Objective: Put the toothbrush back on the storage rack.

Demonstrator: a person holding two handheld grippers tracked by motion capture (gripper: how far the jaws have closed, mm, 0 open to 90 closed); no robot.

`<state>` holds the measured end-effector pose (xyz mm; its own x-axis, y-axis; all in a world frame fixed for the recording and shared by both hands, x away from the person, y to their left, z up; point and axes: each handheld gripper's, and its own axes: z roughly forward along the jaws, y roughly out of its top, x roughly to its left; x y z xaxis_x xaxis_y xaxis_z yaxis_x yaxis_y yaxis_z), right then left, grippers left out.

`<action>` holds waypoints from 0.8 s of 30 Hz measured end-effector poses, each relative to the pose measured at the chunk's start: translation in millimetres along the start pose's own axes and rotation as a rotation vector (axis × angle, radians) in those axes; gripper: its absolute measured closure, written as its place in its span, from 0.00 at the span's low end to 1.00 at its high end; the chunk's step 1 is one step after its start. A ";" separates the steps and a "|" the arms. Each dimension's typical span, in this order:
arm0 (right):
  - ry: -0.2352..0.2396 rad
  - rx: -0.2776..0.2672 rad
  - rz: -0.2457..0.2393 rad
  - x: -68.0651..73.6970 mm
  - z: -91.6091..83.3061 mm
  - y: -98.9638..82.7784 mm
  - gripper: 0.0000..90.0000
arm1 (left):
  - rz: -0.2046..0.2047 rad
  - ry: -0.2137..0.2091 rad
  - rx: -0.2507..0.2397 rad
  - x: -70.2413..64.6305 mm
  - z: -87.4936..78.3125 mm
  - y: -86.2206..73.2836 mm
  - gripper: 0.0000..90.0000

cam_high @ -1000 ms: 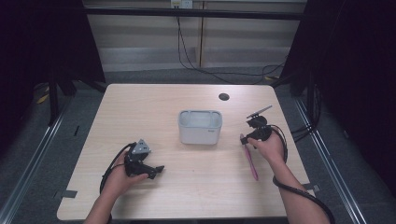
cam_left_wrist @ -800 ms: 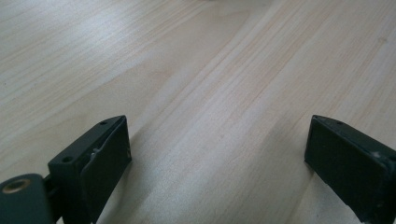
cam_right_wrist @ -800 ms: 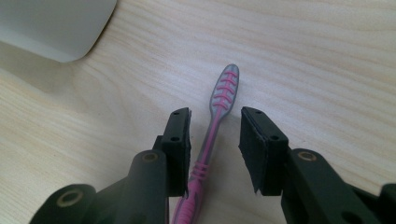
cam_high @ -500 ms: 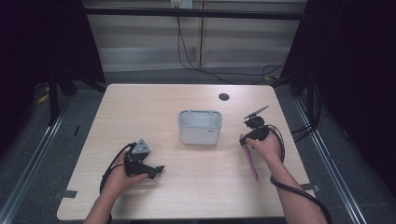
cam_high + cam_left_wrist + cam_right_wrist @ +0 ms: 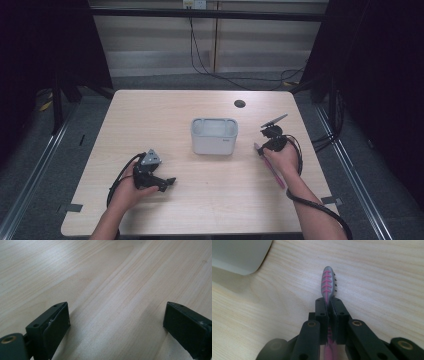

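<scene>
The right tool (image 5: 328, 305) has just closed on the toothbrush (image 5: 328, 285) neck, right of the grey container (image 5: 214, 135) (light, stiff, probably slippery); left tool (image 5: 117, 322) gapes.

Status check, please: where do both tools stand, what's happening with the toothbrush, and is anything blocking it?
Right tool just closed on pink toothbrush, neck clamped. Left tool open over bare table. Grey container beside the brush, apart; nothing in the way.

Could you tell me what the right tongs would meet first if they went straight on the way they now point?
Probably bare wooden table: the right tongs, shut on the pink-and-grey toothbrush, point just past the white rounded plastic container.
</scene>
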<state>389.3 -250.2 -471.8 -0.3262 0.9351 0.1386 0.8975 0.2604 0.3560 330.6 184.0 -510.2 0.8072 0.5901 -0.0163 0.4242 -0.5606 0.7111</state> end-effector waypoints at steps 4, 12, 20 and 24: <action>0.019 -0.042 0.027 -3.0 -7.7 -0.1 0.95 | 0.001 0.000 0.001 0.0 0.0 0.0 0.07; 0.058 -0.166 0.058 -6.8 -26.3 -0.4 0.95 | 0.001 0.000 0.000 0.0 0.0 0.0 0.07; 0.085 -0.310 0.043 -3.9 -47.2 -0.4 0.95 | 0.001 0.002 0.001 -0.1 -0.1 0.1 0.07; 0.111 -0.372 0.030 -0.1 -54.6 0.2 0.95 | 0.002 0.002 0.000 0.0 0.0 0.1 0.07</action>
<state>373.3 -263.4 -421.3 -0.3500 0.9038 0.2461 0.7446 0.1090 0.6586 330.6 183.9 -510.1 0.8071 0.5902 -0.0133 0.4226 -0.5620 0.7110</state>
